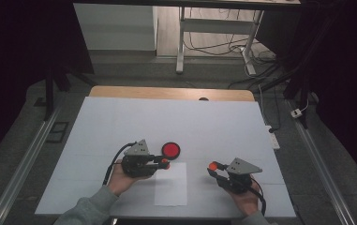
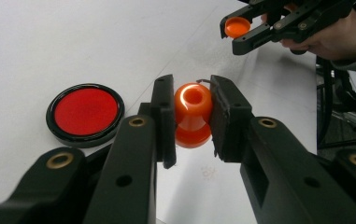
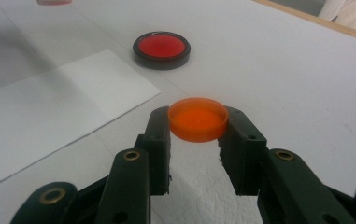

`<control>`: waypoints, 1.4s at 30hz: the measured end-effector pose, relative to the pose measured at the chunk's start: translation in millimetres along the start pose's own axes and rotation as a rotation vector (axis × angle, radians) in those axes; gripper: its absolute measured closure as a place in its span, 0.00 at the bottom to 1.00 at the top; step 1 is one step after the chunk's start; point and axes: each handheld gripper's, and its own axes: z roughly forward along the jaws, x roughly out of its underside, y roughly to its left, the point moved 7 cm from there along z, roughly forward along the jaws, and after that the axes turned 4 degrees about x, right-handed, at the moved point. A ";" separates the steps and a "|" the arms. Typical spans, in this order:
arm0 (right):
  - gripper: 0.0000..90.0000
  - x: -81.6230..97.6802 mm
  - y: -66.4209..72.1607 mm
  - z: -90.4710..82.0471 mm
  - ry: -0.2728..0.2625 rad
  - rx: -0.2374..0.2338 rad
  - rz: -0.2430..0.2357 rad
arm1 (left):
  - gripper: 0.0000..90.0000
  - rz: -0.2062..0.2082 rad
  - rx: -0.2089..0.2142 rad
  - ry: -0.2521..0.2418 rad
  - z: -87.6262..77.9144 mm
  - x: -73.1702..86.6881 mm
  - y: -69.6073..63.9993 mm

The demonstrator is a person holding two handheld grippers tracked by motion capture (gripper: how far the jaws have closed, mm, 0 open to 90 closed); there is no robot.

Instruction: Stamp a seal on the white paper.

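An orange stamp (image 2: 193,114) with a knob handle is clamped between the jaws of my left gripper (image 2: 192,121); the high view shows that gripper (image 1: 165,163) beside the top left corner of a white sheet of paper (image 1: 171,183). My right gripper (image 3: 197,130) is shut on a shallow orange cap (image 3: 197,119), held to the right of the sheet (image 1: 212,166). A round black ink pad with a red face (image 1: 170,150) lies on the table just beyond the left gripper. The cap (image 2: 237,26) and the right gripper also appear far off in the left gripper view.
A large pale sheet covers the table (image 1: 167,122), with a wooden edge (image 1: 171,92) along the far side. Beyond it stand table legs (image 1: 181,44) and loose cables (image 1: 260,58) on the floor. Metal rails run along both sides.
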 end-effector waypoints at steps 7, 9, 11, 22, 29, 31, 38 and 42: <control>0.71 -0.3 1.0 0.9 -0.001 -0.010 -0.005 | 0.80 0.004 0.010 0.014 5.7 4.3 -3.8; 0.71 -0.2 1.0 1.1 0.001 -0.010 -0.003 | 0.80 0.004 0.010 0.019 6.6 5.3 -3.5; 0.71 -0.3 0.9 1.4 0.000 -0.011 -0.001 | 0.80 0.002 0.010 0.017 6.7 5.2 -3.8; 0.71 -1.2 3.1 4.4 0.002 -0.020 -0.006 | 0.80 0.002 0.027 0.041 14.8 10.9 -9.2; 0.71 -1.0 2.5 3.9 0.002 -0.021 -0.003 | 0.80 0.003 0.019 0.054 20.5 15.4 -8.9; 0.71 -1.1 2.7 4.1 0.002 -0.021 -0.004 | 0.80 0.004 0.015 0.058 22.9 17.3 -8.7; 0.71 -0.7 2.6 4.8 0.004 -0.019 -0.006 | 0.80 0.017 0.002 0.077 28.6 21.3 -8.0; 0.71 -0.4 2.5 4.8 0.010 -0.014 -0.013 | 0.80 0.023 -0.001 0.084 31.6 23.4 -7.9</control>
